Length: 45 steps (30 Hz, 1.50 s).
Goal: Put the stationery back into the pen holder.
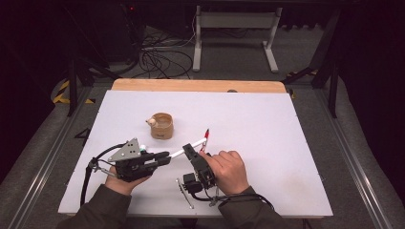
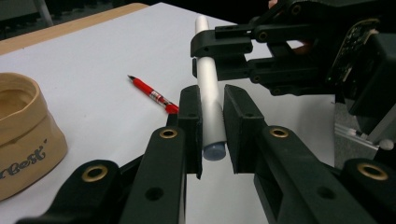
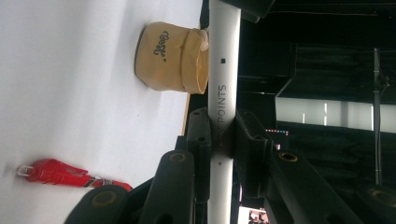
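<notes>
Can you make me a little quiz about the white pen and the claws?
1. True or false: both claws grip the white pen.
2. What lies on the white table past the pen? A) red pen B) spoon C) ruler
3. Fill in: the tan fabric pot stands ____ from the left claw and the right claw.

Key: 1 true. 2 A, the red pen. 3 apart.
</notes>
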Each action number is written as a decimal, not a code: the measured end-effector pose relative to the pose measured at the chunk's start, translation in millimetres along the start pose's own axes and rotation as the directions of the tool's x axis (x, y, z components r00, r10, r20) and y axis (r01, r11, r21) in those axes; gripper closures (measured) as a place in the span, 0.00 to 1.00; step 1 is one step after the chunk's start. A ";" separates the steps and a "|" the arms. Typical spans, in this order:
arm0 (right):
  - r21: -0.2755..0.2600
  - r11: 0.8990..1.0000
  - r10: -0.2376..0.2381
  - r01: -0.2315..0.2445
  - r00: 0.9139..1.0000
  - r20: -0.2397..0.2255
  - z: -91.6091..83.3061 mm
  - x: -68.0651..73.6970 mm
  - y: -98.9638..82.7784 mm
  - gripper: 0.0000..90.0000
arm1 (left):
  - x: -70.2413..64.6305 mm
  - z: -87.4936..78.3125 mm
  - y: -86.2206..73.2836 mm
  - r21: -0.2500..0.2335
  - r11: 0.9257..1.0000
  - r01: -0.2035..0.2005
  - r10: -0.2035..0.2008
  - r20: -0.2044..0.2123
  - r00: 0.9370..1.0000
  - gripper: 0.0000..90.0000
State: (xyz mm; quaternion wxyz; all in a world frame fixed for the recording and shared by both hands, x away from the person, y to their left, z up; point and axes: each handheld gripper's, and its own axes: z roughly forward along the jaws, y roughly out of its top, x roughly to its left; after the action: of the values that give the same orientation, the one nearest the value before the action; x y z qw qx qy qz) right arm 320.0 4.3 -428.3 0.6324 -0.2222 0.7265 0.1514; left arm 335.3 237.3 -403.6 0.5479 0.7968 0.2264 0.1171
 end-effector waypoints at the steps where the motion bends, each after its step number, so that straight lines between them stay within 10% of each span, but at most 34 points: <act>1: -0.003 1.000 -0.001 0.001 1.000 0.001 0.4 -0.2 0.2 0.87 | 0.3 -0.4 -0.5 -0.009 1.000 0.003 -0.003 0.002 1.000 0.86; 13: 0.005 0.993 0.115 -0.115 0.993 -0.017 3.3 -4.0 -6.2 0.87 | 1.2 -11.2 -3.6 -0.082 0.997 -0.011 0.007 -0.053 0.999 0.68; 24: -0.017 0.925 0.379 -0.380 0.924 -0.043 6.2 -13.9 -20.1 0.87 | -5.2 -30.9 -11.5 -0.103 0.994 -0.043 0.028 -0.149 0.988 0.55; 32: -0.027 0.812 0.579 -0.583 0.811 -0.080 9.5 -20.0 -28.0 0.87 | -3.6 -39.5 -14.7 -0.100 0.994 -0.044 0.025 -0.180 0.983 0.51; 36: -0.030 0.738 0.670 -0.675 0.736 -0.094 10.6 -21.6 -30.4 0.87 | -4.3 -42.2 -18.8 -0.092 0.995 -0.048 0.029 -0.200 0.979 0.50; 43: -0.039 0.650 0.749 -0.759 0.649 -0.131 17.9 -23.4 -32.3 0.87 | -1.1 -43.1 -25.5 -0.071 0.996 -0.050 0.034 -0.209 0.977 0.48; 45: -0.036 0.638 0.759 -0.769 0.636 -0.142 20.8 -23.8 -31.4 0.87 | -0.7 -43.0 -27.2 -0.061 0.997 -0.053 0.039 -0.208 0.977 0.48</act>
State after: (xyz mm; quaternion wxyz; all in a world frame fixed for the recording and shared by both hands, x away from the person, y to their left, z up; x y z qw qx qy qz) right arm 356.2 -9.0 -406.1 0.4558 0.0685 0.7788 0.4254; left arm 309.8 280.3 -412.8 0.5447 0.7666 0.2597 0.2195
